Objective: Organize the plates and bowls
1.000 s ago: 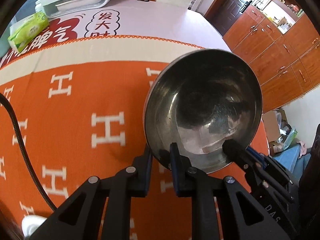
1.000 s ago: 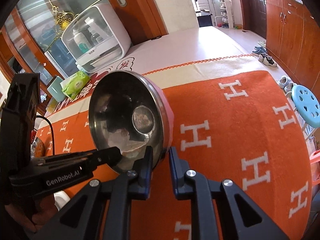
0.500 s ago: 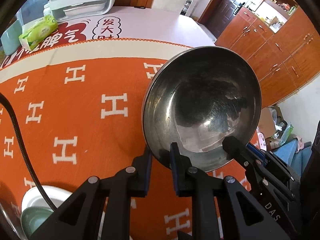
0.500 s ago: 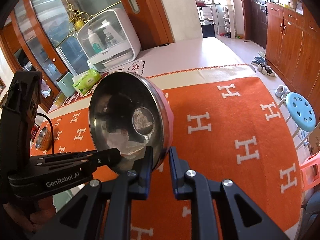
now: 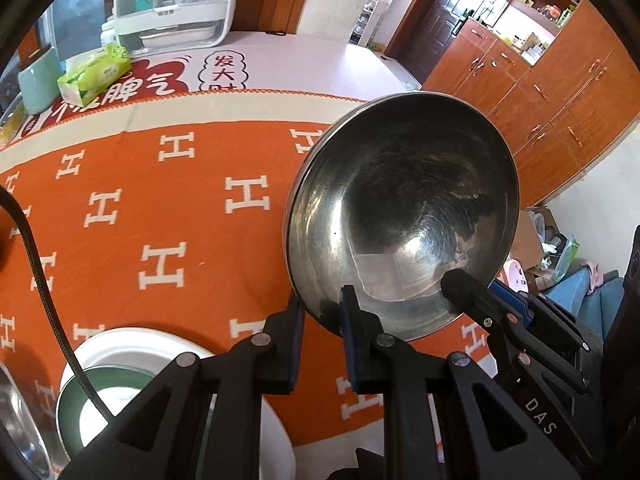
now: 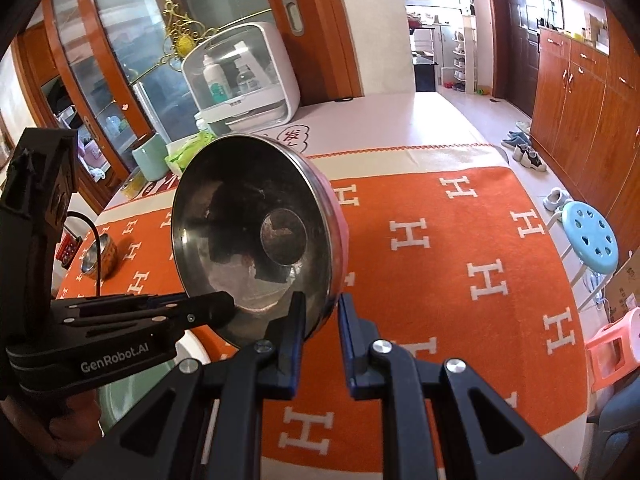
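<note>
Stainless steel, tilted on edge and clear of the table, the steel bowl (image 5: 400,220) hangs between two grippers. The left gripper (image 5: 322,314) pinches its lower rim, jaws closed down tight on the metal; the right gripper (image 6: 320,316) clamps the rim from the other side, its jaws equally narrow. Compared with a second ago, the bowl sits in the same grip but higher above the orange cloth (image 5: 160,208), which now shows more of its white H pattern. A white plate (image 5: 120,344) carrying a green dish (image 5: 76,396) has come into the left view's lower corner, where only a sliver showed before. A small metal bowl (image 6: 98,256) now appears at the table's far left in the right view.
</note>
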The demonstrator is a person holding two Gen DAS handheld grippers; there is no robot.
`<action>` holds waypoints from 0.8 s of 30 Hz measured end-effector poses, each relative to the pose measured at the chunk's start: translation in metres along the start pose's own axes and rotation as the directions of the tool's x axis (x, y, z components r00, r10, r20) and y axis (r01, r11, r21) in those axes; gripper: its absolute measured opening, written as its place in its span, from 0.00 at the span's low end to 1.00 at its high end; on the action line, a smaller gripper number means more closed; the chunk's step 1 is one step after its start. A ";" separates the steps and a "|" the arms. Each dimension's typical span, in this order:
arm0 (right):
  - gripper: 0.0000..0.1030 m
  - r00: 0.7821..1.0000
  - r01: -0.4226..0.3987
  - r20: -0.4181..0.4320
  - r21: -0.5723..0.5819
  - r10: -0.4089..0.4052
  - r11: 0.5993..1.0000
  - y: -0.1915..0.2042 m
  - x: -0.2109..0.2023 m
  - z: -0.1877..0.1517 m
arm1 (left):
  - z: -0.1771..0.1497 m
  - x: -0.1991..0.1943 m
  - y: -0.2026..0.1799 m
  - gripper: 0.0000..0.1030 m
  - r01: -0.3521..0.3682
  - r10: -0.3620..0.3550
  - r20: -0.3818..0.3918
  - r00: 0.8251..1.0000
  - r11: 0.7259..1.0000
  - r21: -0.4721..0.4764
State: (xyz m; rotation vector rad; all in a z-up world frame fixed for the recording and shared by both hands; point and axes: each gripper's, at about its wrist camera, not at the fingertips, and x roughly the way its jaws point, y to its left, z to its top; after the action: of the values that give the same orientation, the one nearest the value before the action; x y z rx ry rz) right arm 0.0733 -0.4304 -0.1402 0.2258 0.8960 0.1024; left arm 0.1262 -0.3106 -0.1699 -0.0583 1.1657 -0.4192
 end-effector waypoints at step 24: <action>0.15 0.995 -0.095 0.002 -0.102 0.095 0.990 0.150 -0.010 -0.027 | -0.062 -0.108 0.124 0.15 -0.046 0.050 0.061 0.997 0.997 -0.067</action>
State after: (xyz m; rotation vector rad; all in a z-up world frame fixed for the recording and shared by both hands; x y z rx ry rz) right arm 0.0470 -0.2823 -0.1133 0.1739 0.8710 0.2349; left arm 0.0708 -0.1482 -0.1323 -0.0992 1.1164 -0.3343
